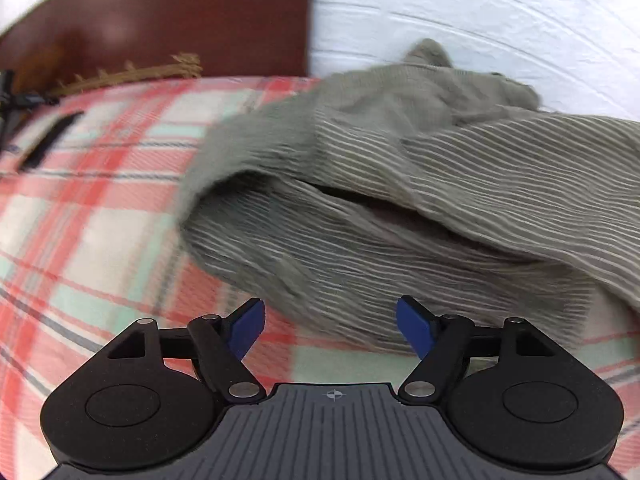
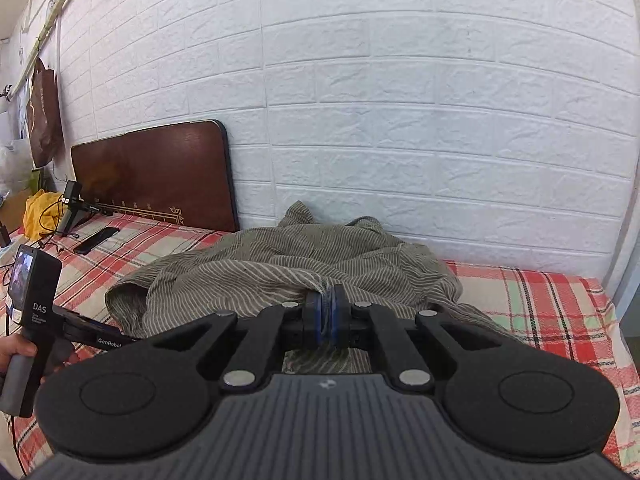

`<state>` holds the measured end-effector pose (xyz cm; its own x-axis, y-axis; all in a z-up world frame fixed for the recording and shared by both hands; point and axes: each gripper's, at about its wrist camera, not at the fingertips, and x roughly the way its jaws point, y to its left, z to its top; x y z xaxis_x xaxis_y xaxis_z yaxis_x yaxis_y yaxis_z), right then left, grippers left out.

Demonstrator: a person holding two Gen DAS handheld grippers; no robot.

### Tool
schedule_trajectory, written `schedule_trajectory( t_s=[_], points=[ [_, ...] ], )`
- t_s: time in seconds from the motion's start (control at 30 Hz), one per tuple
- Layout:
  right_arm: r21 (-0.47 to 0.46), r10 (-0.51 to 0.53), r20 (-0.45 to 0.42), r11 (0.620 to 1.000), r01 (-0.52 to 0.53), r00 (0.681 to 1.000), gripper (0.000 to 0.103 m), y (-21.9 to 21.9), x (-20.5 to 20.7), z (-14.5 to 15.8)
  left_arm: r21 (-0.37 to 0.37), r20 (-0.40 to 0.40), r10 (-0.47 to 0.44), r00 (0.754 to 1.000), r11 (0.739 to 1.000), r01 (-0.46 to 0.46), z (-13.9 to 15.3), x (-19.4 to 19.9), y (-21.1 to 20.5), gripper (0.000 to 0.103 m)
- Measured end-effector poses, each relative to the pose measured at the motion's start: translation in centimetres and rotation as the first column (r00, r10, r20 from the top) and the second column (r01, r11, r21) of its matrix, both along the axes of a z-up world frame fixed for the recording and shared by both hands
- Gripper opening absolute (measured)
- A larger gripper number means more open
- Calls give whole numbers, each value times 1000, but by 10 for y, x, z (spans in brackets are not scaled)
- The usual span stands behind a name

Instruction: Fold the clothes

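A crumpled olive-grey striped garment lies in a heap on the plaid bed sheet, up against the white wall. My left gripper hovers just short of the garment's near hem, its blue pads wide apart and empty. In the right wrist view the same garment spreads across the bed. My right gripper is shut on a fold of its near edge, cloth pinched between the blue pads. The left gripper's body, held by a hand, shows at the far left of that view.
A brown board leans on the white brick wall at the head of the bed. A phone, a small stand with cables and a yellow cloth sit at the far left. The bed's right edge is close.
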<state>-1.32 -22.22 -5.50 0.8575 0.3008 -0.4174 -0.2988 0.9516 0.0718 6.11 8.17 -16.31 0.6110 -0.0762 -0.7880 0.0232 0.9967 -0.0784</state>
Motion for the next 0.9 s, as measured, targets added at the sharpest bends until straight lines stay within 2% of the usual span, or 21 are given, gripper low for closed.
schedule_trajectory(
  t_s=[0.13, 0.3, 0.4, 0.53, 0.6, 0.67, 0.7, 0.77, 0.9],
  points=[
    [-2, 1, 8, 1000, -1, 1000, 5, -3, 3, 2, -24, 25, -105, 994, 994, 106, 5, -12, -28, 84],
    [-6, 1, -4, 1000, -1, 1000, 5, -7, 4, -1, -26, 84, -223, 971, 974, 226, 12, -25, -57, 85],
    [-3, -2, -16, 1000, 2, 1000, 5, -9, 5, -4, 21, 100, -213, 972, 977, 212, 10, -19, -70, 86],
    [14, -8, -31, 1000, 8, 999, 5, -12, 5, -7, -2, 72, -188, 980, 982, 188, 3, 0, -78, 86],
    [19, -9, -37, 1000, 10, 999, 5, -13, 5, -8, -1, 55, -194, 980, 981, 194, -1, 8, -82, 83],
    [20, -8, -41, 1000, 9, 999, 6, -14, 5, -8, 21, 43, -221, 974, 975, 220, -5, 9, -84, 33],
    [19, -8, -43, 1000, 9, 999, 5, -14, 5, -8, 23, 43, -216, 976, 976, 215, -4, 9, -81, 28],
    [17, -9, -47, 1000, 9, 999, 6, -14, 4, -8, 26, 42, -205, 978, 979, 204, -1, 9, -76, 11],
    [18, -6, -52, 1000, 7, 999, 6, -14, 1, -8, -22, 70, -186, 980, 982, 188, 20, -2, -55, 9]
  ],
)
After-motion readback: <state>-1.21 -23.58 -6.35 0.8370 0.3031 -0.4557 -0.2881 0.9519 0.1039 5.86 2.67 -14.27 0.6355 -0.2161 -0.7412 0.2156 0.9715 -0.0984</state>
